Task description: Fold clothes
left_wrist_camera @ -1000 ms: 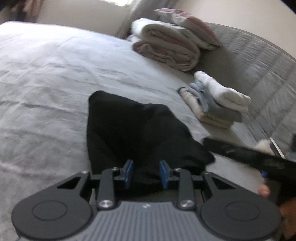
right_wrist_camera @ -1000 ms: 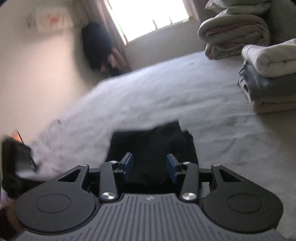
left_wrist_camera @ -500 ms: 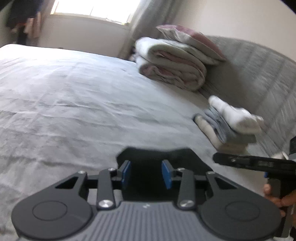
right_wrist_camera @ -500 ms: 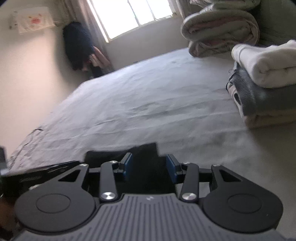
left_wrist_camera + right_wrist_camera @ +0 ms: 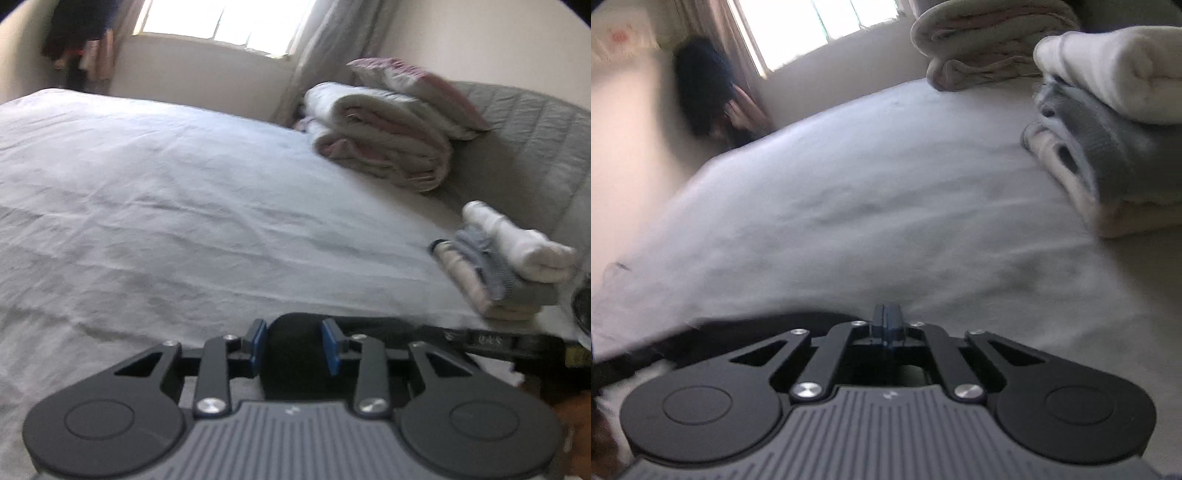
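A black garment [image 5: 295, 343] lies on the white bed sheet [image 5: 184, 221], and only a rounded bulge of it shows in the left wrist view. My left gripper [image 5: 294, 347] is shut on that bulge, which fills the gap between the blue pads [image 5: 257, 343]. In the right wrist view my right gripper [image 5: 887, 317] is shut, pads pressed together with no cloth visible between them. The garment [image 5: 757, 328] spreads low to its left, blurred. The right gripper's black body [image 5: 480, 338] reaches in from the right of the left wrist view.
A stack of folded clothes [image 5: 509, 266] [image 5: 1108, 147], white on top, sits close on the right. Rolled quilts and a pillow [image 5: 384, 147] lie against the grey quilted headboard [image 5: 535, 147]. Dark clothes [image 5: 701, 85] hang by the window. A hand [image 5: 576, 424] shows at bottom right.
Both views have tilted up, and far less of the black garment shows ahead of the grippers. The right jaws stood apart with black cloth between them and have now closed together.
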